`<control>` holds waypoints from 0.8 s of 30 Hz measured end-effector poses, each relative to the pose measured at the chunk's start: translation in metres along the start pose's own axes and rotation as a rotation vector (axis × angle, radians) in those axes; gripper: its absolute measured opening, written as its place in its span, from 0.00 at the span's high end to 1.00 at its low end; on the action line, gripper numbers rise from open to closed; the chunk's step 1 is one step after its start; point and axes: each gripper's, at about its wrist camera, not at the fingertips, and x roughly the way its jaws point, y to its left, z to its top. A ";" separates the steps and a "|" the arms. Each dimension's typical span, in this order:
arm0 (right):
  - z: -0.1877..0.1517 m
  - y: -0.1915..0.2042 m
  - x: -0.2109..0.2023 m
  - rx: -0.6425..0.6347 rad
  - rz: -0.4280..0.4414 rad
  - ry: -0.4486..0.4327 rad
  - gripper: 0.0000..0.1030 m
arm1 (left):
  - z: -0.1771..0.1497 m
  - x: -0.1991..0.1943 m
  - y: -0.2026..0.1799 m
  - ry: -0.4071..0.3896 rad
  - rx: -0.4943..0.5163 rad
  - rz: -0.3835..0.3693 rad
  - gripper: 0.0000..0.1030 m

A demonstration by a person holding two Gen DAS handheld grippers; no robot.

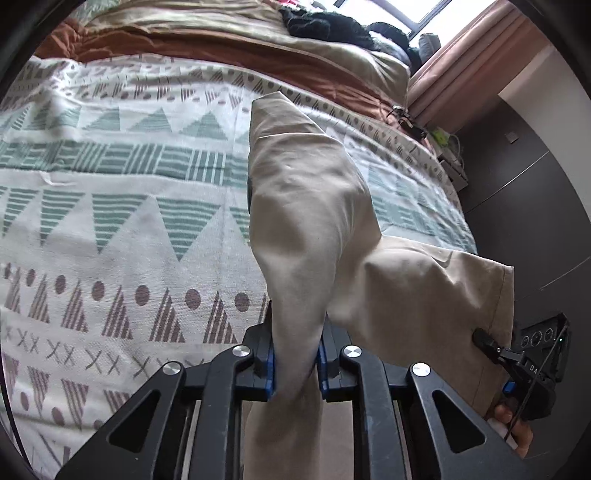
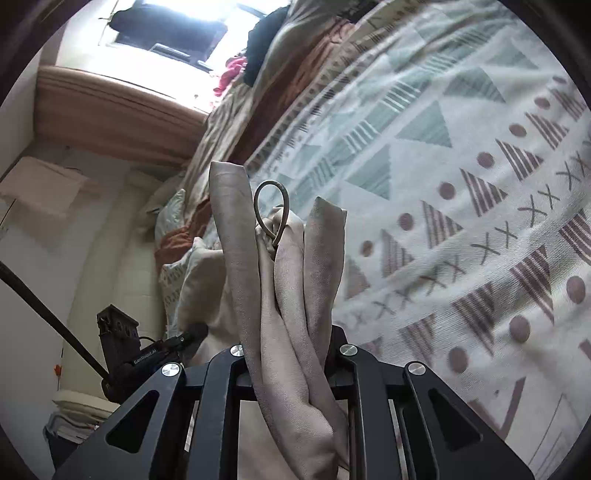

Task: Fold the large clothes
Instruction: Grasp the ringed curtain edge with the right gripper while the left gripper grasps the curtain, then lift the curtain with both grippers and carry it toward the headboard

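Observation:
A large beige garment (image 1: 314,221) hangs lifted above the patterned bedspread (image 1: 129,206). My left gripper (image 1: 295,365) is shut on a bunched edge of it, and cloth rises ahead of the jaws and drapes off to the right. My right gripper (image 2: 291,354) is shut on another bunched part of the beige garment (image 2: 288,280), with a drawstring loop (image 2: 269,206) sticking up from the folds. The right gripper's body shows in the left wrist view (image 1: 532,373), low right, beside the hanging cloth.
The bedspread (image 2: 443,184) has green and brown triangles. A rumpled orange and tan quilt (image 1: 207,40) and dark clothes (image 1: 332,26) lie at the far end. A bedside stand with cables (image 1: 447,147) and dark floor are to the right. Curtain and window are beyond.

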 end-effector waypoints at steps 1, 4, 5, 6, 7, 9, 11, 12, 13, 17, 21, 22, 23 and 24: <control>-0.004 0.007 -0.003 -0.013 0.005 -0.007 0.88 | -0.001 -0.012 -0.001 -0.015 0.002 -0.007 0.83; -0.021 0.036 -0.018 -0.061 0.027 -0.033 0.88 | -0.004 -0.047 -0.002 -0.059 -0.001 -0.033 0.84; -0.028 0.048 -0.022 -0.080 0.037 -0.043 0.88 | -0.005 -0.054 -0.001 -0.071 0.000 -0.042 0.84; -0.035 0.059 -0.027 -0.101 0.046 -0.052 0.88 | -0.007 -0.067 0.000 -0.085 0.003 -0.054 0.84; -0.042 0.069 -0.031 -0.116 0.053 -0.058 0.88 | -0.007 -0.080 0.002 -0.098 0.003 -0.066 0.84; -0.058 0.093 -0.040 -0.160 0.068 -0.072 0.88 | -0.011 -0.104 0.007 -0.123 -0.007 -0.084 0.84; -0.072 0.111 -0.050 -0.200 0.089 -0.080 0.88 | -0.017 -0.129 0.014 -0.150 -0.021 -0.097 0.85; -0.079 0.118 -0.054 -0.218 0.098 -0.084 0.88 | -0.019 -0.142 0.018 -0.167 -0.023 -0.100 0.85; -0.085 0.124 -0.060 -0.237 0.108 -0.088 0.88 | -0.021 -0.156 0.021 -0.185 -0.023 -0.101 0.85; -0.109 0.159 -0.078 -0.295 0.154 -0.083 0.88 | -0.029 -0.216 0.043 -0.258 -0.028 -0.093 0.86; -0.135 0.206 -0.085 -0.364 0.210 -0.058 0.88 | -0.032 -0.270 0.077 -0.329 -0.061 -0.082 0.86; -0.142 0.218 -0.086 -0.379 0.228 -0.048 0.88 | -0.032 -0.282 0.085 -0.341 -0.068 -0.079 0.86; -0.150 0.234 -0.086 -0.388 0.259 -0.030 0.88 | -0.033 -0.293 0.093 -0.354 -0.073 -0.077 0.86; -0.156 0.247 -0.087 -0.398 0.283 -0.017 0.88 | -0.034 -0.309 0.102 -0.371 -0.074 -0.072 0.86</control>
